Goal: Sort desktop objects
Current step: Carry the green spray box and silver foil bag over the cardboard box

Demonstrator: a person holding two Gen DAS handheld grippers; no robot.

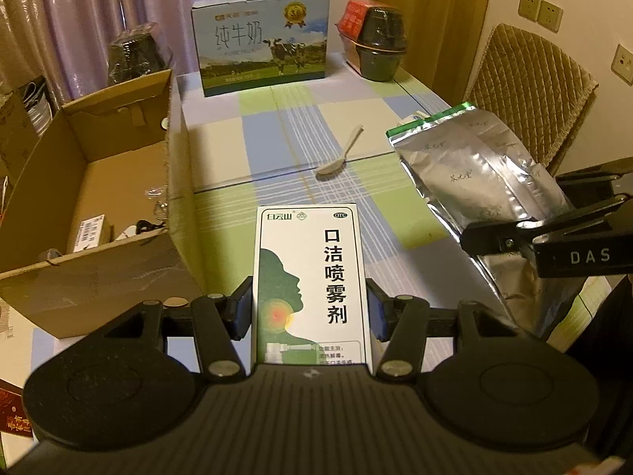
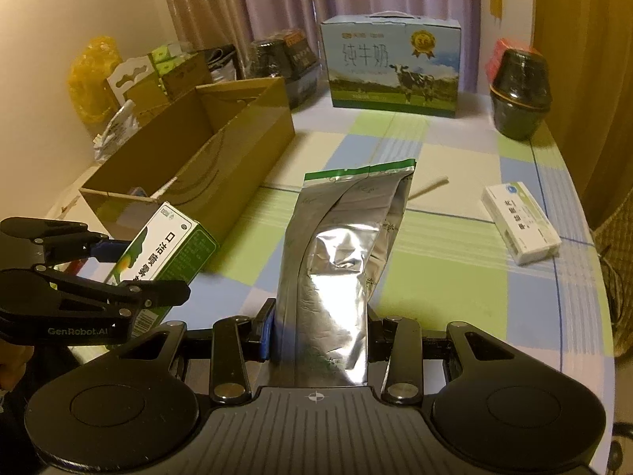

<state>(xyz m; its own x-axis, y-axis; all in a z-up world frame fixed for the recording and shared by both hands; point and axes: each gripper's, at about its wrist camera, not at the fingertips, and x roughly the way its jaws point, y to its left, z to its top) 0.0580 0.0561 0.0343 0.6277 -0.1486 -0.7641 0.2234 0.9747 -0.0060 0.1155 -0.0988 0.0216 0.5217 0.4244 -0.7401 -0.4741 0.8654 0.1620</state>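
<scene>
Spoon (image 1: 340, 156) lies on the table (image 1: 221, 146) ahead, between the carton (image 1: 99, 206) at the left and the foil bag (image 1: 486, 182). A milk box (image 1: 261, 47) and a dark pot (image 1: 381, 45) stand at the far edge, before the curtain (image 1: 79, 8). A small white box (image 2: 520, 223) lies at the right. The left claw (image 1: 310, 308) grips the spray box (image 1: 312, 277), held above the checked cloth beside the carton. The right claw (image 2: 320, 328) grips the foil bag.

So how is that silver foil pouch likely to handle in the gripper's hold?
The silver foil pouch, clamped by the right gripper, looks creased and dented, so probably pliable rather than stiff. It stands out past the pads without drooping, suggesting light contents. Its glossy film may slip.
</scene>
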